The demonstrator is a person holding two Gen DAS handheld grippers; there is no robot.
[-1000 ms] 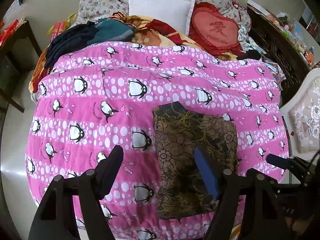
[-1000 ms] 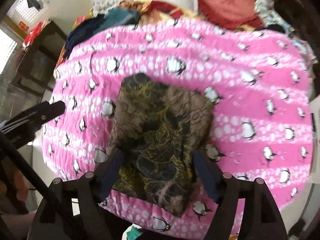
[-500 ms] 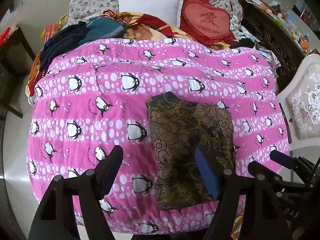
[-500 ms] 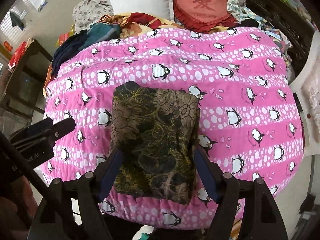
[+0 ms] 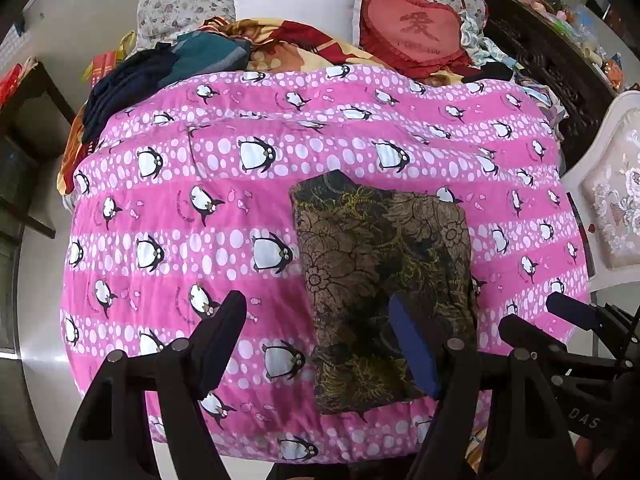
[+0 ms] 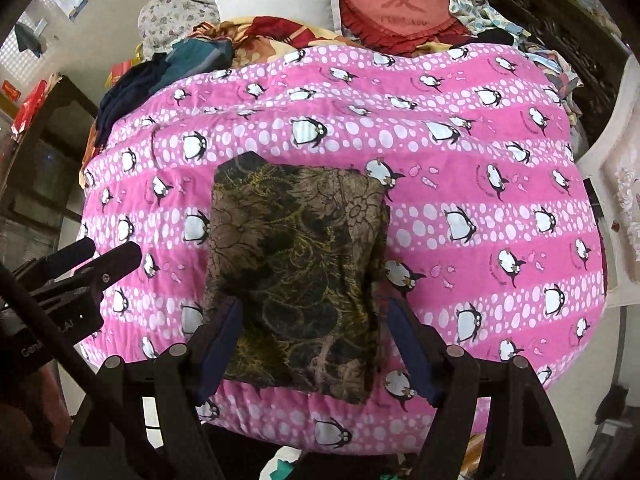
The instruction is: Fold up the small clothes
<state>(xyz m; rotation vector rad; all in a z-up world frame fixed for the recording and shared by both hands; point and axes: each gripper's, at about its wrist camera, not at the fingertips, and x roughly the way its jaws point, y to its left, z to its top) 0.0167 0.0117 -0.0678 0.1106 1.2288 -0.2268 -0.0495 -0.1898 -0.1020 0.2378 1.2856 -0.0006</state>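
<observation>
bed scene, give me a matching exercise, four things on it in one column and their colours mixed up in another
Things:
1. quilt
2. folded garment
3. square pillow
4. heart cushion

Colours:
A. red
B. dark brown with gold floral print
C. pink with penguins
D. white

Pairs: 1-C, 2-B, 3-D, 4-A

Dark brown-and-gold floral garment (image 5: 384, 276) lies folded flat on the bed's near edge.
</observation>
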